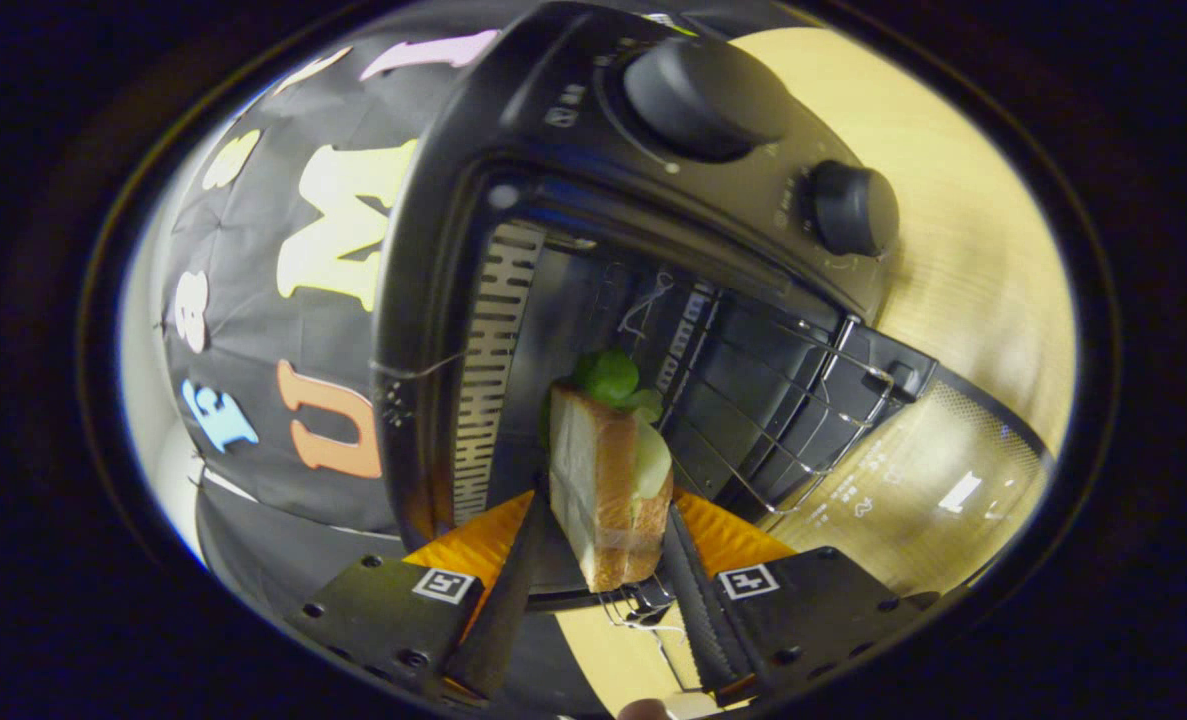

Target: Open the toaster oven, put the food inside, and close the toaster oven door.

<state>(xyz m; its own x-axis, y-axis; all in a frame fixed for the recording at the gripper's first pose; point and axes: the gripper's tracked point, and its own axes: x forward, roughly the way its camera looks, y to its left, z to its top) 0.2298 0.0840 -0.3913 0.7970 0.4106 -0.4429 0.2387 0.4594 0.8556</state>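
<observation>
The black toaster oven (pixel 513 110) stands just ahead of me with its cavity open. Its glass door (pixel 918 485) is folded down flat, and the wire rack (pixel 783 410) shows inside. My gripper (pixel 603 512) is shut on a sandwich (pixel 608 480) of toasted bread with green lettuce sticking out at its far end. The sandwich stands on edge between my fingers. Its far end reaches the mouth of the cavity, over the hinge end of the door.
Two round knobs (pixel 703 95) (pixel 853 208) sit on the oven's control panel beside the cavity. The oven rests on a light wooden table (pixel 983 230). The slotted side wall (pixel 493 380) of the cavity runs close by the sandwich.
</observation>
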